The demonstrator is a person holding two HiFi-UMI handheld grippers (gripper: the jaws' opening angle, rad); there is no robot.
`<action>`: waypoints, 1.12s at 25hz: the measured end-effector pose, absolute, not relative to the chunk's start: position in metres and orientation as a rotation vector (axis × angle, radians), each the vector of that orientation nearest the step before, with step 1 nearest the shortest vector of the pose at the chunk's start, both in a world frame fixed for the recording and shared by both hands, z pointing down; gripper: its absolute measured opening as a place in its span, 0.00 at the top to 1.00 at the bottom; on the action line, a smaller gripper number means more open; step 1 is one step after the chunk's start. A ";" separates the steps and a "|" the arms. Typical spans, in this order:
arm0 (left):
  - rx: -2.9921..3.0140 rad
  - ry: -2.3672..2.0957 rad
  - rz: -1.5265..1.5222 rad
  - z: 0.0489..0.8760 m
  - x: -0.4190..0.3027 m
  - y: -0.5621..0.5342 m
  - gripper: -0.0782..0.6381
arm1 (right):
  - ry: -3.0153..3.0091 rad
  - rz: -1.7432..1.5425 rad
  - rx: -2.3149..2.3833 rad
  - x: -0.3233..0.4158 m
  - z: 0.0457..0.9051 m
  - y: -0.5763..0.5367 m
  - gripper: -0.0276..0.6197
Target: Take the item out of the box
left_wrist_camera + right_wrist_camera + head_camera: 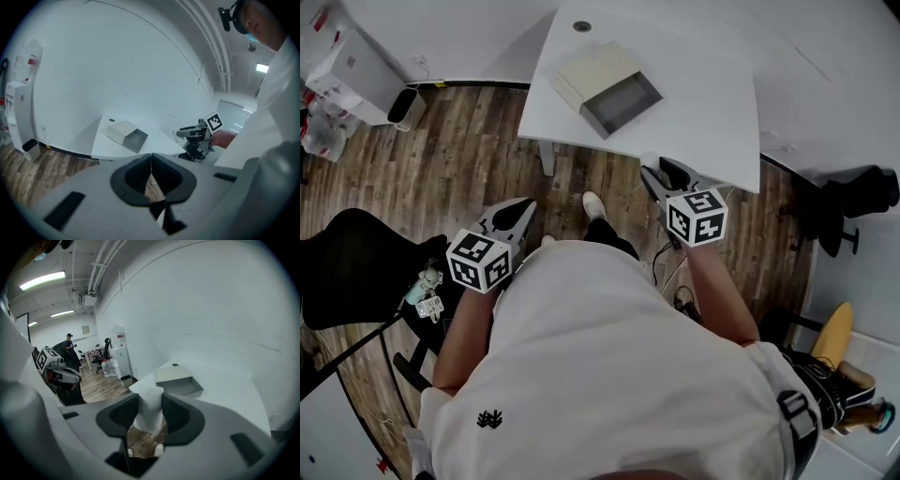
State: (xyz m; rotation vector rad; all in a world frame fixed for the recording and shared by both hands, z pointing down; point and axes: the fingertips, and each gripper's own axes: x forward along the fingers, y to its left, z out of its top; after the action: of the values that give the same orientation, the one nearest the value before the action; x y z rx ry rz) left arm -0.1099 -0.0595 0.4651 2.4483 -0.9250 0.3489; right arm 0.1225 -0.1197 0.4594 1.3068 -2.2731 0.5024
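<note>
A box [605,89] lies on the white table [703,103], its cream sleeve at the back and its grey tray slid out toward me; the tray looks empty. From the gripper views the box [126,135] [180,380] shows the same way. My right gripper [661,178] [150,401] hangs over the table's near edge, away from the box, shut on a white cylindrical item [151,413] upright between its pads. My left gripper [525,214] [151,161] is held lower over the floor, left of the table, its jaws touching with nothing between them.
A black office chair [347,262] stands at my left and another black chair [853,202] at the right. A white cabinet [347,66] and a small bin [408,108] sit by the far-left wall. A person [69,341] stands far back in the room.
</note>
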 end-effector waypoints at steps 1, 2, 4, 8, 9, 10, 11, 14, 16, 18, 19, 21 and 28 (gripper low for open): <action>2.448 -0.923 0.350 0.466 -0.109 -0.058 0.88 | -2.273 0.500 1.306 0.122 0.459 -0.118 0.70; 2.448 -0.921 0.352 0.466 -0.109 -0.058 0.88 | -2.274 0.499 1.305 0.122 0.458 -0.117 0.70; 2.448 -0.916 0.354 0.467 -0.109 -0.058 0.88 | -2.277 0.501 1.303 0.120 0.457 -0.115 0.70; 2.447 -0.898 0.361 0.469 -0.107 -0.057 0.88 | -2.278 0.510 1.305 0.118 0.456 -0.111 0.70; 2.448 -0.893 0.363 0.469 -0.107 -0.057 0.88 | -2.277 0.510 1.308 0.118 0.456 -0.111 0.70; 2.449 -0.889 0.365 0.470 -0.106 -0.058 0.88 | -2.276 0.511 1.310 0.119 0.456 -0.111 0.70; 2.450 -0.885 0.368 0.470 -0.105 -0.058 0.88 | -2.275 0.511 1.312 0.119 0.456 -0.111 0.70; 2.450 -0.875 0.374 0.471 -0.104 -0.056 0.88 | -2.272 0.516 1.319 0.120 0.456 -0.108 0.70; 2.452 -0.867 0.377 0.471 -0.103 -0.056 0.88 | -2.270 0.520 1.326 0.121 0.456 -0.106 0.70; 2.451 -0.860 0.382 0.473 -0.103 -0.055 0.88 | -2.267 0.523 1.331 0.121 0.456 -0.105 0.70; 2.448 -0.858 0.385 0.474 -0.103 -0.055 0.88 | -2.266 0.525 1.331 0.121 0.456 -0.105 0.70; 2.442 -0.858 0.391 0.476 -0.104 -0.056 0.88 | -2.263 0.527 1.330 0.122 0.457 -0.106 0.70; 2.424 -0.874 0.393 0.480 -0.105 -0.060 0.88 | -2.254 0.527 1.315 0.125 0.464 -0.114 0.70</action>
State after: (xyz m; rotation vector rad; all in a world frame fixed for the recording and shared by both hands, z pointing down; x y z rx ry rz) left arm -0.1050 -0.0596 0.4797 2.4240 -0.8743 0.3927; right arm 0.1255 -0.1141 0.4636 1.3154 -2.2540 0.5266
